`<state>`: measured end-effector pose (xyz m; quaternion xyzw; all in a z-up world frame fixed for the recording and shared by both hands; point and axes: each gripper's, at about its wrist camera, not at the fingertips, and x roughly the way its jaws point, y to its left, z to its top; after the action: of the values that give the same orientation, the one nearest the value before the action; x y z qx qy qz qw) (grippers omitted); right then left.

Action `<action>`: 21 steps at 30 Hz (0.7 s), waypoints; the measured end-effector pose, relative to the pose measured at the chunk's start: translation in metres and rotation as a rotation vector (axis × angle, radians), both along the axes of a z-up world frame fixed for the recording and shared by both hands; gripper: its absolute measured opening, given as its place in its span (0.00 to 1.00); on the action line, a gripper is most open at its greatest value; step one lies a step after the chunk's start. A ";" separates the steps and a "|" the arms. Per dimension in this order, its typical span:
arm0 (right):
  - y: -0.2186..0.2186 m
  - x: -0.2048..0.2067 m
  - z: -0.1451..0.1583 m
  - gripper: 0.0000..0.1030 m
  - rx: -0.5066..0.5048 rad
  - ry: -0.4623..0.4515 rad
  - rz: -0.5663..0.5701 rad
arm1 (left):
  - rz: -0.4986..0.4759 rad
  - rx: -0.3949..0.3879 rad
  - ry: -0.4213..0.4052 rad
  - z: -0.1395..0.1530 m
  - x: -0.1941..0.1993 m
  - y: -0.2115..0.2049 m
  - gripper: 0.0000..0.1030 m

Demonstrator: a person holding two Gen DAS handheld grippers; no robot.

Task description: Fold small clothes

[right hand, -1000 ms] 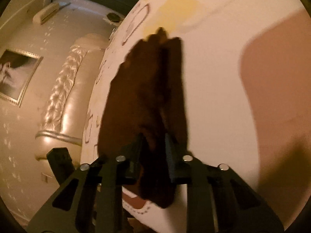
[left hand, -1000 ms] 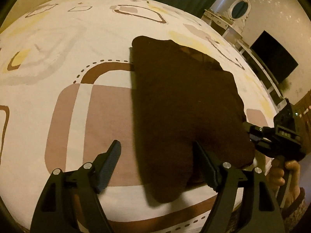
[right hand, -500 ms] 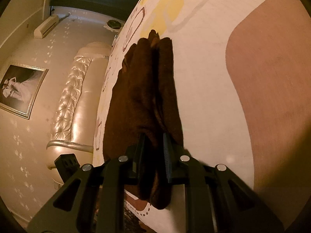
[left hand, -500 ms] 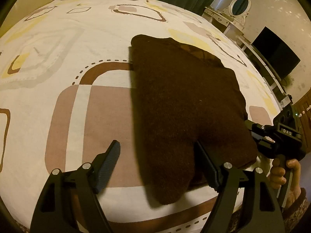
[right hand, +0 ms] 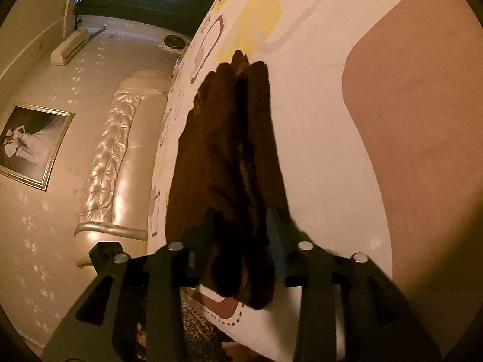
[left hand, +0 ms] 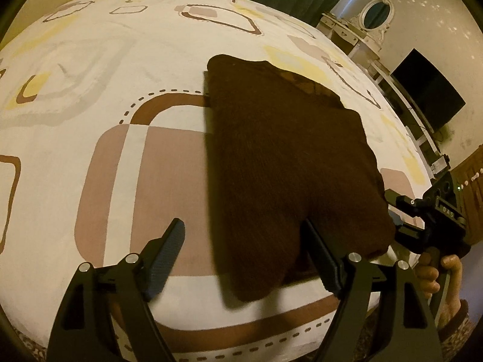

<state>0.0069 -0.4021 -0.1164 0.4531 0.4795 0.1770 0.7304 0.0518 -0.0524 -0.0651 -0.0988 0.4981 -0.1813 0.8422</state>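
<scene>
A dark brown knitted garment (left hand: 286, 157) lies folded on the patterned bedsheet (left hand: 120, 60). My left gripper (left hand: 244, 253) is open at the garment's near corner, its right finger (left hand: 320, 253) under the cloth edge and its left finger (left hand: 164, 250) on bare sheet. My right gripper (left hand: 398, 220) sits at the garment's right edge. In the right wrist view the garment (right hand: 229, 157) runs edge-on between the fingers of my right gripper (right hand: 240, 235), whose jaws have spread apart around the cloth.
A padded headboard (right hand: 111, 163), a framed picture (right hand: 30, 144) and an air conditioner (right hand: 69, 46) are beyond the bed. A dresser with oval mirror (left hand: 371, 18) and a dark TV (left hand: 428, 90) stand at the right. The bed's near edge (left hand: 241, 350) is below my left gripper.
My right gripper was shut on the garment's edge; its jaws have now widened around the cloth. The left gripper stayed open and barely moved.
</scene>
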 end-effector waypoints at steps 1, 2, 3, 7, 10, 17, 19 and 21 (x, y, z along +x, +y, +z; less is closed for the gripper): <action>0.000 -0.002 0.002 0.40 -0.001 -0.001 -0.002 | -0.002 0.006 -0.006 0.002 -0.001 0.000 0.77; 0.000 -0.003 0.003 0.42 -0.002 -0.002 -0.002 | -0.005 0.012 -0.015 0.003 -0.002 0.000 0.77; 0.000 -0.004 0.005 0.44 -0.005 -0.001 -0.001 | -0.008 0.023 -0.031 0.006 -0.004 0.000 0.77; -0.001 -0.007 0.009 0.52 -0.028 0.002 -0.007 | -0.015 0.040 -0.063 0.014 -0.008 0.001 0.77; -0.004 -0.009 0.011 0.52 -0.058 0.005 -0.012 | -0.017 0.037 -0.072 0.018 -0.009 0.005 0.77; -0.012 0.012 0.016 0.57 -0.086 -0.004 -0.020 | -0.022 -0.078 -0.033 0.021 0.020 0.023 0.77; -0.012 0.028 0.015 0.60 -0.095 -0.009 -0.015 | -0.026 -0.122 -0.009 0.019 0.037 0.026 0.77; -0.013 0.044 0.012 0.61 -0.106 -0.011 -0.016 | -0.021 -0.163 0.013 0.016 0.059 0.027 0.77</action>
<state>0.0511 -0.4151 -0.1042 0.4168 0.4803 0.1480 0.7574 0.1105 -0.0257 -0.0495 -0.1631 0.4881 -0.2295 0.8261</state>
